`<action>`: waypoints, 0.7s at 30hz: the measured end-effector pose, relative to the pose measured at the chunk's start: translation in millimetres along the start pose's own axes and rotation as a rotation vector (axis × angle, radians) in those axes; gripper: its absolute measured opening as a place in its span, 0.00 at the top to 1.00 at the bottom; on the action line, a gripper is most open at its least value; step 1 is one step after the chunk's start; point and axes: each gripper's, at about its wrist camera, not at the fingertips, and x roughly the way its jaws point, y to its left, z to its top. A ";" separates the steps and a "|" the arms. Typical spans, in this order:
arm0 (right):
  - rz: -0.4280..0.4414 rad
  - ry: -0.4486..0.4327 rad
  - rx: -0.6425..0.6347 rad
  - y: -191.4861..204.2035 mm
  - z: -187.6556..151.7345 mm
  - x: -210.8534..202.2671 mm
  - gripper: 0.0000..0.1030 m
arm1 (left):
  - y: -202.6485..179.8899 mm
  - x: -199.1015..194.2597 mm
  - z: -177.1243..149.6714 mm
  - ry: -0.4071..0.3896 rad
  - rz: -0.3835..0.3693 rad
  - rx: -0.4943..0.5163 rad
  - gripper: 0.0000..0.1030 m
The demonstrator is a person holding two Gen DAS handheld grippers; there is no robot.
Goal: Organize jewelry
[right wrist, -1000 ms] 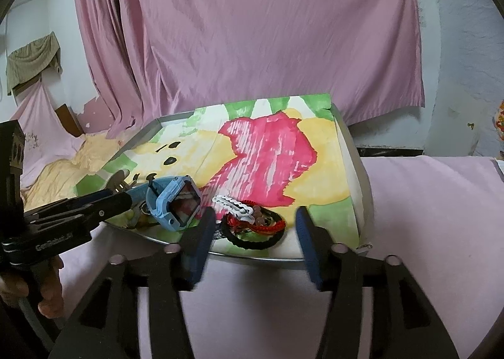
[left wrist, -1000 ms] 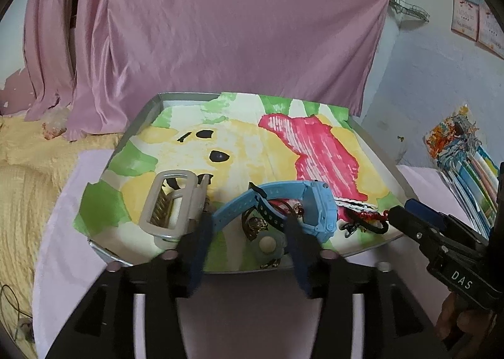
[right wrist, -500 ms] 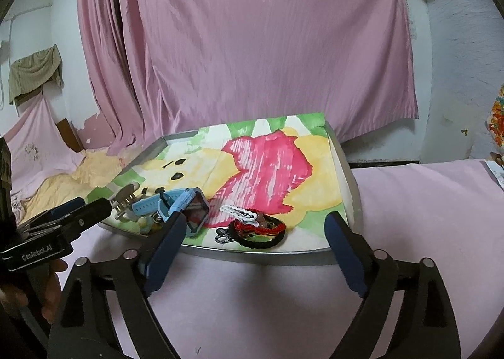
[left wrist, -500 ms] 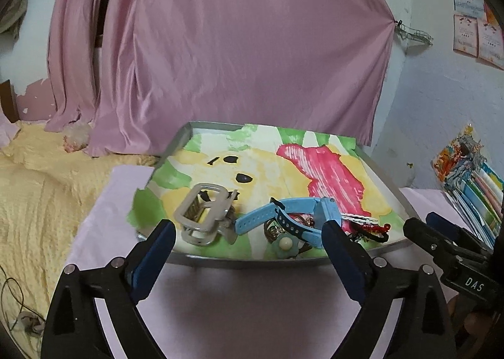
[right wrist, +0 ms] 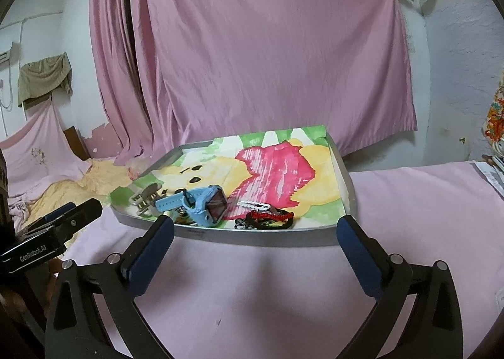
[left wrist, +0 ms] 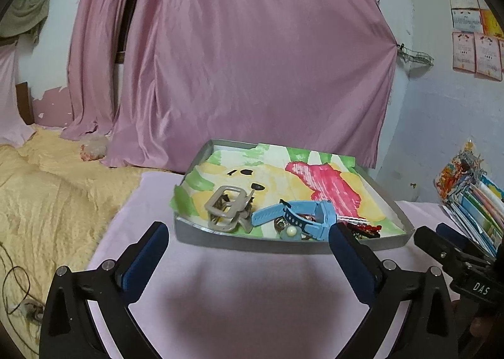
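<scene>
Both claws gape empty: the left claw (left wrist: 247, 237) and right claw (right wrist: 255, 229) sit just short of the blue plastic wristwatch (left wrist: 302, 217) in the grey metal tray (left wrist: 239, 240).

Left gripper (left wrist: 249, 244): black angular frame with two long fingers (left wrist: 143, 259), each faced with a dark blue pad. Round silver screws sit on the finger bases. Its side housing carries white lettering "GenRobot.AI", visible from the right wrist view. Right gripper (right wrist: 255, 233): same black frame, blue-padded fingers (right wrist: 357, 253) and silver screws. Its side plate reads "DAS" in white.
</scene>
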 end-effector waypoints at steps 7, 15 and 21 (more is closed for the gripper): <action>0.000 -0.035 0.000 3.0 -16.5 -34.9 0.02 | 1.8 -38.1 -15.6 -0.041 0.010 0.013 0.01; -0.010 -0.089 -0.028 8.9 -39.1 -80.7 0.02 | 0.7 -78.5 -39.4 -0.088 0.013 0.026 0.01; -0.015 -0.130 -0.051 13.2 -57.2 -114.9 0.02 | -0.1 -106.1 -60.9 -0.118 0.020 0.035 0.01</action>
